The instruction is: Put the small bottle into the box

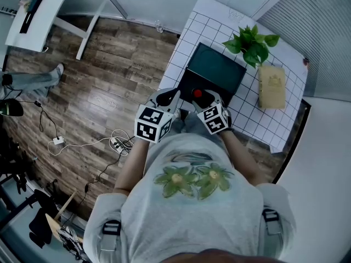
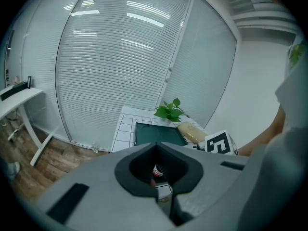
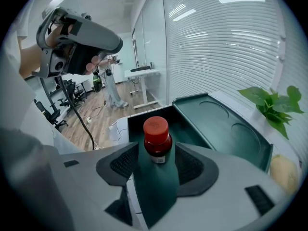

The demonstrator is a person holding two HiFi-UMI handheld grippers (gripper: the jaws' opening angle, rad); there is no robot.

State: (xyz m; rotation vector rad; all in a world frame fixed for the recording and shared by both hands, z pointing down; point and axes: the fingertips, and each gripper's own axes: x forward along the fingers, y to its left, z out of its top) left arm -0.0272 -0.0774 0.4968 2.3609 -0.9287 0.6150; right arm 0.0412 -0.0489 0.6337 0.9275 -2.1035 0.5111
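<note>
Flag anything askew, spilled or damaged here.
Nothing stands out. The small bottle is upright, red cap on, between the right tongs at the open box. The plant stands upright, and no spill shows on the table.

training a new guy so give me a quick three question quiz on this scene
1. True or false: the jaws of the left hand-held gripper stand apart.
2. Fill in: the cap of the small bottle is ___.
3. The right hand-held gripper grips: A) a spoon B) the small bottle C) nothing.
Key: 1 false; 2 red; 3 B.
</note>
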